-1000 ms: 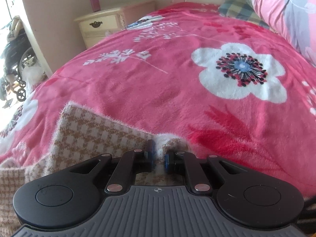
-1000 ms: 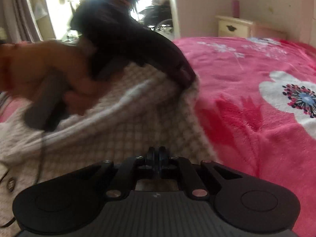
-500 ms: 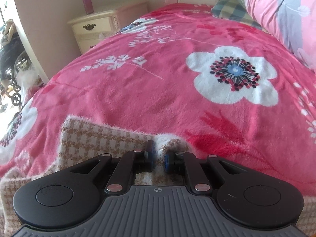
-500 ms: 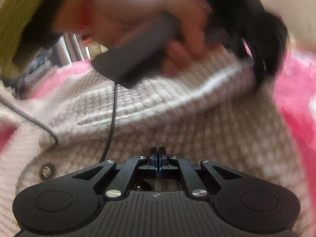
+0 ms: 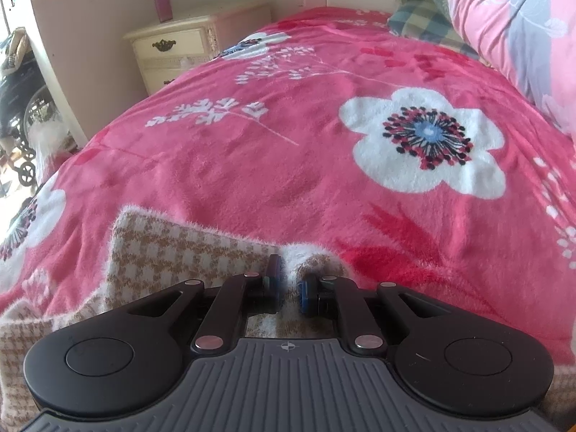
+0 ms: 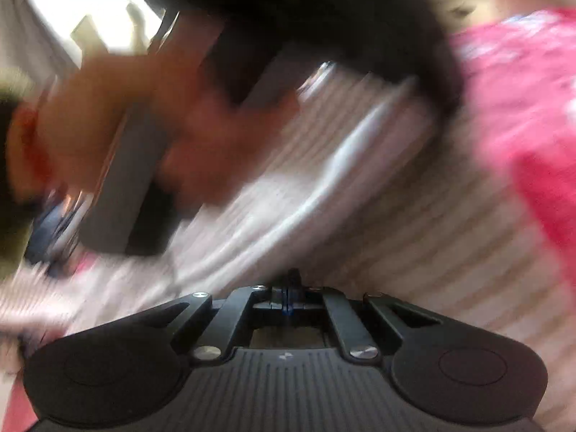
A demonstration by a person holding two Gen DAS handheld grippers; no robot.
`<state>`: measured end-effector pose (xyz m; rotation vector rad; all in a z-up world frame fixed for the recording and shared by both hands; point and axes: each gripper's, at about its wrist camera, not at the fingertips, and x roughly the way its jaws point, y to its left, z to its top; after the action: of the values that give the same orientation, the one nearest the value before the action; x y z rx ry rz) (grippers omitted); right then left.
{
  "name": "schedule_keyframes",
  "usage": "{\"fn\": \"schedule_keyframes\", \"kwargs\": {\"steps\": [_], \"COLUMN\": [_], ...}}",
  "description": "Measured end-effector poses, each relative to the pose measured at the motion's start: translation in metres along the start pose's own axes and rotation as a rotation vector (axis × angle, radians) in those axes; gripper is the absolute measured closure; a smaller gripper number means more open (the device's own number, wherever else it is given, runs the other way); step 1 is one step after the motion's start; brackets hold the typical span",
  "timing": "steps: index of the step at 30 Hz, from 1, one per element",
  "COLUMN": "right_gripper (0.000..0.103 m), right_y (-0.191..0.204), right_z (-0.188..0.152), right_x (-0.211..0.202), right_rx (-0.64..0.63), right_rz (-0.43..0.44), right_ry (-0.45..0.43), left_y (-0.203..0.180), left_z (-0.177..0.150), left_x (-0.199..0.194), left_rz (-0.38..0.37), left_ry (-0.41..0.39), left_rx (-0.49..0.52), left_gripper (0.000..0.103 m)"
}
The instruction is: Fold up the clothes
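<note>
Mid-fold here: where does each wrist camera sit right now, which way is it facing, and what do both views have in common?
Left wrist: behind the left claw, low over the houndstooth garment, facing up the pink floral blanket toward the nightstand; no body part shows.
Right wrist: behind the right claw, blurred, facing across the garment; a hand on the other claw's handle shows.
Shared: the garment and blanket.

Each gripper has a ribbed dark-grey base plate flanked by two rounded black housings with circular caps. On the left gripper (image 5: pixel 288 284), black linkage bars carry silver screws, and blue-edged pads face a small crosshair mark; the right gripper (image 6: pixel 289 293) matches.
</note>
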<state>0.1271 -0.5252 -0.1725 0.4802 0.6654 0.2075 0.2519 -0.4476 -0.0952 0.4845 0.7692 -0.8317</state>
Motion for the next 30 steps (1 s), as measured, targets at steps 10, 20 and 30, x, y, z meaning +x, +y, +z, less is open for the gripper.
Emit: {"fn": "schedule_keyframes", "kwargs": {"steps": [10,20,30], "right_gripper": [0.100,0.098,0.072], "right_y": [-0.011,-0.049,-0.055], "right_z": [-0.019,-0.017,0.031], "right_x": [0.002,-0.086,-0.056], "right_rx": [0.126,0.310,0.469], "right_rz": [0.119,0.048,0.063], "right_ry": [0.102,-0.049,-0.113], "left_y": [0.014,0.081,0.126], "left_z": [-0.010,-0.033,-0.187], "left_x": [-0.011,-0.089,-0.186], "left_rz": [-0.057,-0.237,-0.107], "left_ry": [0.016,0.036,0.246], "left_rx": [-0.080,-0.301,-0.404], "left_gripper": [0.093,0.062,0.050]}}
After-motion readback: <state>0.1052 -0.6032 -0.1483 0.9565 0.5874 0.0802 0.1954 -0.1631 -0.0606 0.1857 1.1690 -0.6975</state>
